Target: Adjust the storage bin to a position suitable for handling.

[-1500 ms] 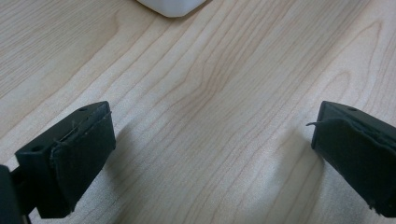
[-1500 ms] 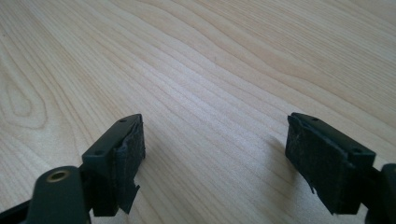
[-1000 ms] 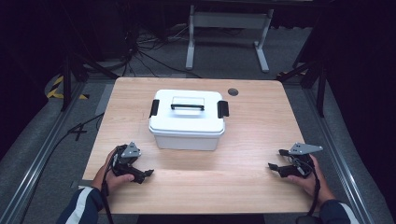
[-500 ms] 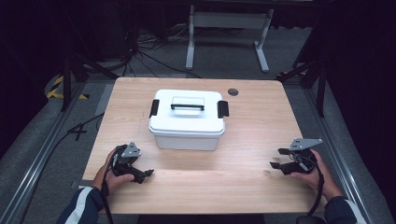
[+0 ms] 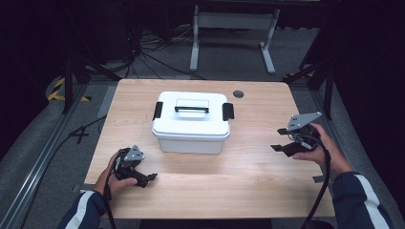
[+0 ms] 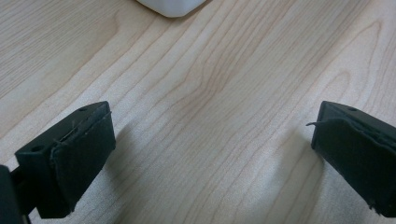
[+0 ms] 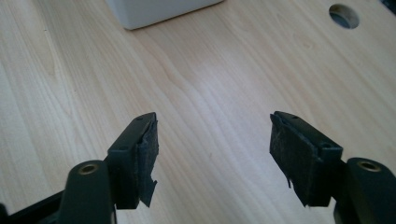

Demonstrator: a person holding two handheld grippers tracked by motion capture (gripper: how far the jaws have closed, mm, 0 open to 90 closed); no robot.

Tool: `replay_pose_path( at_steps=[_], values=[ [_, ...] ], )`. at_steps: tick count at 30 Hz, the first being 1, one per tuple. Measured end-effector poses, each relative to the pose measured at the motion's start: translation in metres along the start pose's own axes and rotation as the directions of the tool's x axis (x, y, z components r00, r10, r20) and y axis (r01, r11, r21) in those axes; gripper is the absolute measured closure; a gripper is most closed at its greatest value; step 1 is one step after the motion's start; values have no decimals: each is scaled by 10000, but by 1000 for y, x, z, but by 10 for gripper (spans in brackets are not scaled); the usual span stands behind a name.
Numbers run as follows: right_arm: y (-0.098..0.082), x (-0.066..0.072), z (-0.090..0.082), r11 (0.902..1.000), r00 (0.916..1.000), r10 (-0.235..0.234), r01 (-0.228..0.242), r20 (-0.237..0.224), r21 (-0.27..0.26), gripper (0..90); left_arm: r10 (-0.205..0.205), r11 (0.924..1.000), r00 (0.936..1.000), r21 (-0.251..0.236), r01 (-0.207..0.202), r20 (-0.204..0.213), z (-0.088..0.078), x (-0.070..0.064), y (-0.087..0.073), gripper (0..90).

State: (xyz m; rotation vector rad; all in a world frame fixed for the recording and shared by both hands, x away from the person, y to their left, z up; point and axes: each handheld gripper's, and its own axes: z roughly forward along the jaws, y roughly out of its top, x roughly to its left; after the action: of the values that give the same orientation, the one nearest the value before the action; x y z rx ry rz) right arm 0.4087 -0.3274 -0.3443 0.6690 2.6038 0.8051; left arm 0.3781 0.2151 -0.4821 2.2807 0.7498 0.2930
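White storage box [image 5: 192, 123] with a lid sits around the middle of the tabletop [image 5: 248, 176], a bit toward the far edge from where I'm standing. It's got a clear carry handle [image 5: 191, 105] with black ends on top and a black latch [image 5: 157, 110] on each short side, both looking snapped down from the high view. There's a round cable hole [image 5: 238, 94] in the wood just past its right far corner.

My left gripper [image 5: 143, 177] is resting low on the near left part of the tabletop, well apart from the box, with my left hand [image 5: 111, 176] wrapped around it. Its fingers are spread wide, nothing between them. In the left gripper view I just see bare wood grain between the two black pads [image 6: 84, 154] and a white corner of the box up top.

My right gripper [image 5: 279, 147] is held up off the surface on the right side, grey plate tilted, also well apart from the box. Fingers spread there too, nothing held. The right gripper view has the pads [image 7: 147, 154] looking pretty frayed at the edges, with the box corner and the cable hole farther off.
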Motion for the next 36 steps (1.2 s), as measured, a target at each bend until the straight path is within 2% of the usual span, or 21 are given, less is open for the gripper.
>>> replay_pose_path(
  at_steps=[11,15,19,25,34,36],
  values=[
    [41,-14,-8,9977,9978,-661,660,-75,-150,349,-45,10000,10000,34,45,23,0,0,0,1],
    [65,-18,-11,9950,9954,-951,947,-118,-302,358,-48,10000,10000,32,48,36,0,0,0,0],
    [88,-20,-11,9905,9908,-1356,1355,-26,-241,365,-54,10000,10000,-25,54,49,0,0,0,0],
    [121,-17,-5,9808,9807,-1949,1947,-149,-118,370,-57,10000,10000,-13,57,35,0,0,0,1],
    [151,-8,9,9716,9708,-2367,2362,-390,-157,374,-2,10000,10000,-30,2,0,0,0,0,1],
    [161,-4,16,9669,9658,-2552,2553,-451,-48,377,5,10000,10000,-17,-5,-3,0,0,0,1]
  ],
)
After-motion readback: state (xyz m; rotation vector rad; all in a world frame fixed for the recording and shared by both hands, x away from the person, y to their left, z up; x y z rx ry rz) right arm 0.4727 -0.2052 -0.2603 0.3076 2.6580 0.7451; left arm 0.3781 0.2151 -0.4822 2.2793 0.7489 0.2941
